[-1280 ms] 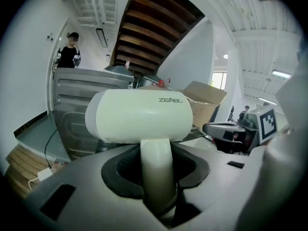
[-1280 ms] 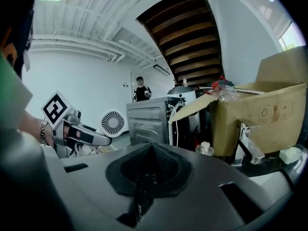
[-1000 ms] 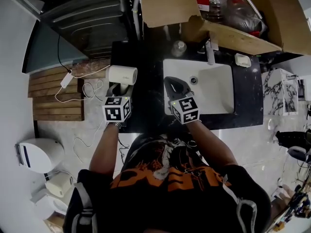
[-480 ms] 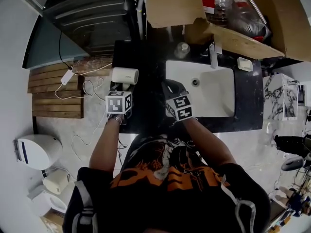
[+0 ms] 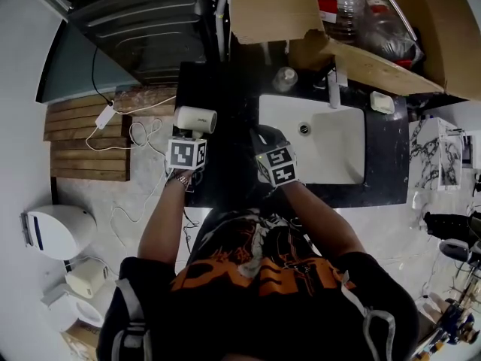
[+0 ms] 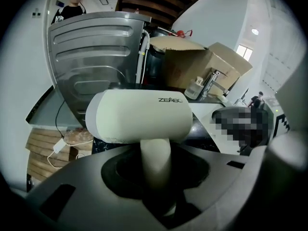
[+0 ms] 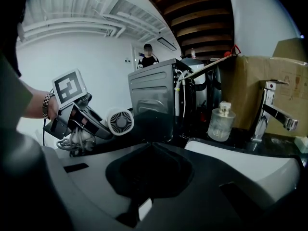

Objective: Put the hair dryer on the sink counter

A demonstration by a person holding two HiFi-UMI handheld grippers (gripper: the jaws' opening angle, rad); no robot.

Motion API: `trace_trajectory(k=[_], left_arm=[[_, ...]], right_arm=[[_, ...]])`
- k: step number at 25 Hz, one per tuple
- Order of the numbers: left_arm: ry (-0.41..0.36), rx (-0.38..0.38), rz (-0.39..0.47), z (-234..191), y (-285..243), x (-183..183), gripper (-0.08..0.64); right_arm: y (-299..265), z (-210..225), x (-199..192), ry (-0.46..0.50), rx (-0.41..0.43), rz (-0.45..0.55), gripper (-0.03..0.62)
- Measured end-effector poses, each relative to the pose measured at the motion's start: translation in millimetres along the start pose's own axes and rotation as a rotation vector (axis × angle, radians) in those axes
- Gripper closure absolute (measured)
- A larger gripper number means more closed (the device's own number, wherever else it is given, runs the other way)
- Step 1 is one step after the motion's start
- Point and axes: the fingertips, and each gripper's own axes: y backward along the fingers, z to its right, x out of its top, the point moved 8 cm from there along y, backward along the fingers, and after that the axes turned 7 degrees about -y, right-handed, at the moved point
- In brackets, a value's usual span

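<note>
A cream-white hair dryer (image 5: pixel 195 119) hangs over the left end of the black sink counter (image 5: pixel 225 149). My left gripper (image 5: pixel 189 136) is shut on its handle. In the left gripper view the barrel (image 6: pixel 139 117) lies crosswise above the jaws, which clamp the handle (image 6: pixel 155 160). The right gripper view shows the dryer's rear grille (image 7: pixel 119 121) facing it from the left. My right gripper (image 5: pixel 264 135) hovers over the counter beside the basin's left rim. It is shut, its jaws meeting at the tip (image 7: pixel 153 146) with nothing between them.
The white basin (image 5: pixel 331 156) has a faucet (image 5: pixel 333 85), a glass bottle (image 5: pixel 285 77) and a soap dish (image 5: pixel 382 102) around it. A cardboard box (image 5: pixel 278 6) overhangs the counter's back. A washing machine (image 5: pixel 143 28) stands to the left. The dryer's cord and plug (image 5: pixel 105 115) trail over a wooden mat (image 5: pixel 83 145).
Both grippers have sunk toward the counter. The left one has tipped further down with the dryer still in its grip; the right one has drawn slightly left.
</note>
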Motion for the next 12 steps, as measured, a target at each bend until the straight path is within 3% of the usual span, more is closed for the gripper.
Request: trace_trajectory(k=[12], left_arm=[[0.006,-0.023,-0.073,-2,-13,-1,0.393]], right_arm=[[-5,4,0,-0.011,0.002,-0.009,0.578]])
